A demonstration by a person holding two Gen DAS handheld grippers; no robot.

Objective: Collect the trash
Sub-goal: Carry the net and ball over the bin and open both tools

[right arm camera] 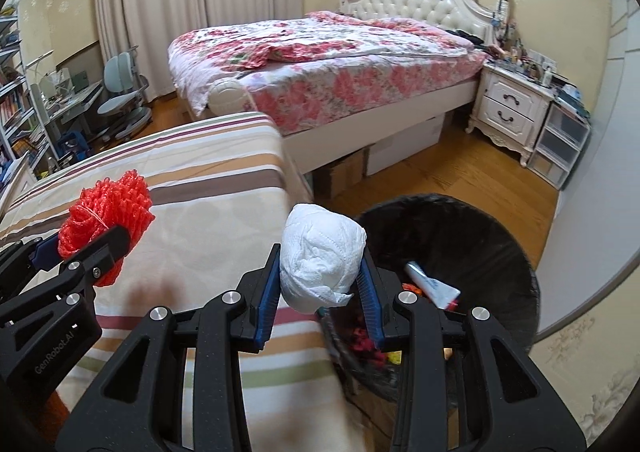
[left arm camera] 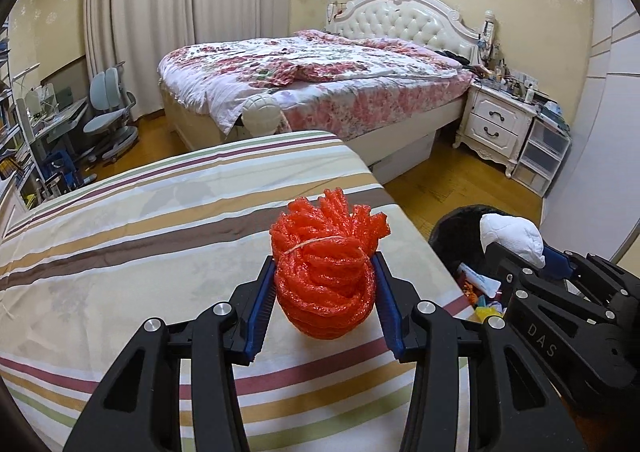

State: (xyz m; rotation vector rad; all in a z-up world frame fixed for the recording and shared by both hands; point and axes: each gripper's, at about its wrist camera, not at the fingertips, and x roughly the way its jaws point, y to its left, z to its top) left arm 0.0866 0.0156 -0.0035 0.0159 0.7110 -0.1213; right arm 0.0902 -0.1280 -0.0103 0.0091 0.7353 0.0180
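Nearly There: Drop Over the Bin

Now the right gripper (right arm camera: 319, 279), jaws pinched on the white tissue wad (right arm camera: 320, 260), sits beside the black trash bin (right arm camera: 516, 252); carry it fully past the rim before letting go. The left gripper (left arm camera: 324, 288) clamps the red foam net (left arm camera: 326, 272) above the striped bedcover (left arm camera: 140, 220); bring it over afterwards.

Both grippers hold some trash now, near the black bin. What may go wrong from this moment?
1. The white tissue wad in the right gripper sits near the trash bin rim, over the striped bed edge; released now, it may fall outside.
2. The red foam net in the left gripper is springy and may slip out on the way.
3. The grippers are close and may collide.
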